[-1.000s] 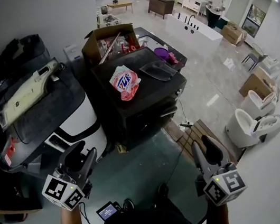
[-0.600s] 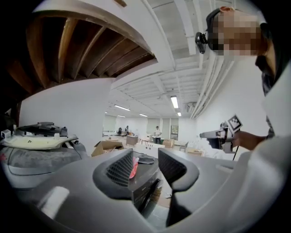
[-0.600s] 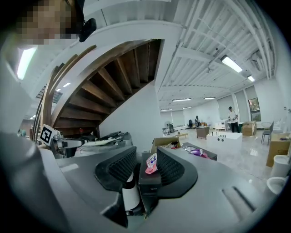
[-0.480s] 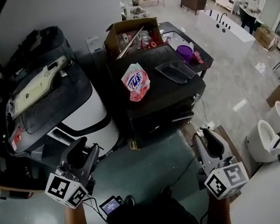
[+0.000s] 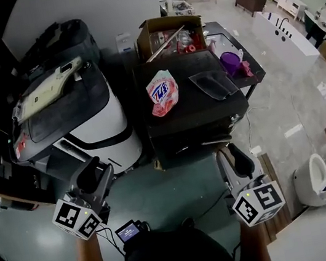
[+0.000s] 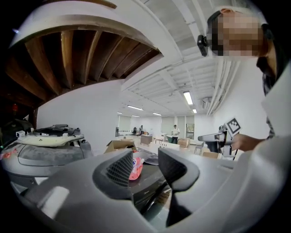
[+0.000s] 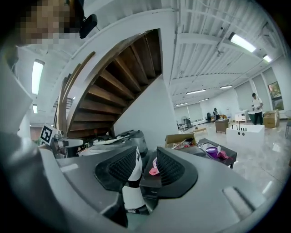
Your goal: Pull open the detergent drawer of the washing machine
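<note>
A white-fronted machine (image 5: 98,135) with a grey lid stands at the left. Beside it is a black unit (image 5: 191,115) with a pink detergent bag (image 5: 162,92) on top. No drawer stands pulled out on either one. My left gripper (image 5: 97,169) hovers in front of the white machine's lower corner, touching nothing; its jaws show a narrow gap with nothing in it (image 6: 145,166). My right gripper (image 5: 229,154) hangs just before the black unit's front edge, shut and empty (image 7: 146,166). Past its jaws I see the white machine and the pink bag (image 7: 153,170).
A cardboard box (image 5: 171,34) of clutter stands behind the black unit. A clear tray (image 5: 214,83) and a purple bowl (image 5: 231,58) lie on the black tops. A small screen device (image 5: 128,231) lies on the green floor by my feet. A white toilet (image 5: 325,182) stands at right.
My view has swung so both machines sit further right and closer. Both grippers have travelled with it, the right one coming nearer the black unit's front. Neither gripper's jaws have changed.
</note>
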`<action>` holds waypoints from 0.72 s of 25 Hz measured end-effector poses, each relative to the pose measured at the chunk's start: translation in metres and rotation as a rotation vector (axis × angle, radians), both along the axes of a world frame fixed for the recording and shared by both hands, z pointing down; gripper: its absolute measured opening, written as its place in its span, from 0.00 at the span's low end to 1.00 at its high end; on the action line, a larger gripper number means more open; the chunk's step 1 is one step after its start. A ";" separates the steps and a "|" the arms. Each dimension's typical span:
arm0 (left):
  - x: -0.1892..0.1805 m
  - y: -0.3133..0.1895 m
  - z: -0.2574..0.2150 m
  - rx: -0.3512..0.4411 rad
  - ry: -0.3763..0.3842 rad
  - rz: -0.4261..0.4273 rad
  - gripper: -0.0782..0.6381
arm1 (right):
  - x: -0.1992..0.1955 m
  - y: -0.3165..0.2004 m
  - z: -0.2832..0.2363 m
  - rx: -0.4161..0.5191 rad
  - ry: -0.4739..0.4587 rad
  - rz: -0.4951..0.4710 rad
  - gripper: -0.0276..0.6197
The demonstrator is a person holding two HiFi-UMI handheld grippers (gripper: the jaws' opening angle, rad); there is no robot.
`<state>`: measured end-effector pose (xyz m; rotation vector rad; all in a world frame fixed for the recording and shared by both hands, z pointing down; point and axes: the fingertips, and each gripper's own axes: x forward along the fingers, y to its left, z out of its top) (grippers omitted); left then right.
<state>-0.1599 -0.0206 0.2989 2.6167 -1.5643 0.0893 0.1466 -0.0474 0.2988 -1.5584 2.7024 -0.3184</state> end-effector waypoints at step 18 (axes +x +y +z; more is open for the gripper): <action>0.034 -0.064 0.026 -0.034 0.004 0.052 0.36 | 0.018 -0.049 0.046 -0.071 -0.019 0.006 0.23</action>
